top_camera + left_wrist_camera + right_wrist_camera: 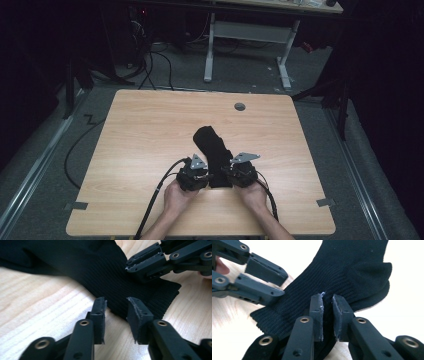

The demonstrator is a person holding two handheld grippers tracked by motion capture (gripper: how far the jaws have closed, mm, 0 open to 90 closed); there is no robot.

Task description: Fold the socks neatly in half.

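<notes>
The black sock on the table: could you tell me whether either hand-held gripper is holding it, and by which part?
The right hand-held gripper pinches the black sock at the edge of its ribbed cuff. The left hand-held gripper straddles the opposite cuff edge with a gap between its jaws, so no hold there.

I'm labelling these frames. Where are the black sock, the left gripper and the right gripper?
black sock [209,141]: high view, on its foot part.
left gripper [116,302]: left gripper view, midway between its fingertips.
right gripper [327,297]: right gripper view, midway between its fingertips.
</notes>
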